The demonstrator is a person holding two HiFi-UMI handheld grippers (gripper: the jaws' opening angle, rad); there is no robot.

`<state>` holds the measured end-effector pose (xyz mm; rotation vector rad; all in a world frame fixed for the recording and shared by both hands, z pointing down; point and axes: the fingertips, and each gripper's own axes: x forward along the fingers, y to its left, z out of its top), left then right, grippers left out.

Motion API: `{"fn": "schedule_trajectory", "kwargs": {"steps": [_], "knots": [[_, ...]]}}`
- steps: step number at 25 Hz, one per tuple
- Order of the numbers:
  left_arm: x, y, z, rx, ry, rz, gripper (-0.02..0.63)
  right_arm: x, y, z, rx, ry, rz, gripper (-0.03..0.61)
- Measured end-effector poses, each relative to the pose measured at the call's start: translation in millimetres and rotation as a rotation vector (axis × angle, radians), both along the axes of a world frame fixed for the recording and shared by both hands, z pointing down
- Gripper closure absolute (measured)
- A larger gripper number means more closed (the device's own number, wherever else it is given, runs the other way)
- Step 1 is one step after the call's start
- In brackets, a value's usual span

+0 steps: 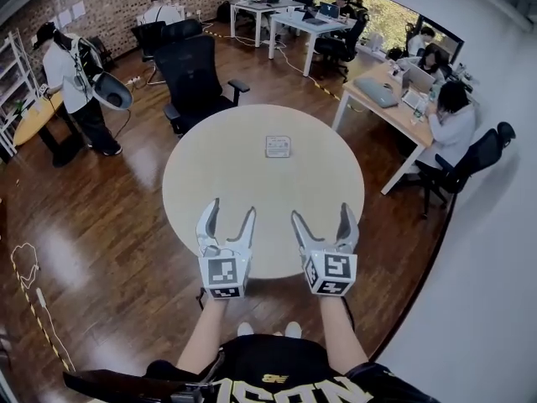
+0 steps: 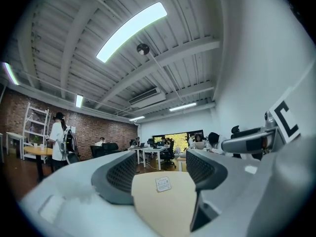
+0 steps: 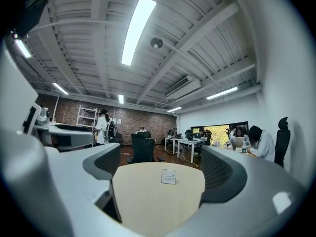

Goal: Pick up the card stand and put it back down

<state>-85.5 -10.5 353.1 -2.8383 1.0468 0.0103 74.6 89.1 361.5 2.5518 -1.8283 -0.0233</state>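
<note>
A small white card stand [image 1: 278, 146] stands upright on the far half of the round beige table [image 1: 210, 183]. It also shows between the jaws in the left gripper view as the card stand [image 2: 163, 183] and in the right gripper view as the card stand [image 3: 168, 177], well ahead of both. My left gripper [image 1: 228, 214] and my right gripper [image 1: 320, 213] hover side by side over the table's near half, pointing level toward the stand. Both are open with nothing between their fingers.
A black office chair [image 1: 195, 78] stands behind the table. Desks with seated people [image 1: 436, 99] line the right and far side. A standing person [image 1: 71, 86] is at the left by a shelf. Cables [image 1: 29, 284] lie on the wooden floor.
</note>
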Motion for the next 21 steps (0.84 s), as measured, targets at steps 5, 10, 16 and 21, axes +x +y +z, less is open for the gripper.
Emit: {"fn": "schedule_trajectory", "kwargs": {"steps": [5,10,16,21], "knots": [[3,6,-7,0.022,0.012,-0.079,0.293,23,19,-5,0.004,0.019,0.031,0.163],[17,12,-2,0.006,0.006,-0.079,0.293,41,30,-2,-0.004,0.025,0.047,0.193],[26,22,-4,0.006,0.010,-0.073,0.293,50,39,-2,0.000,0.026,0.052,0.192],[30,29,-6,0.008,0.011,-0.063,0.293,52,44,-1,-0.015,0.013,0.057,0.170]]}}
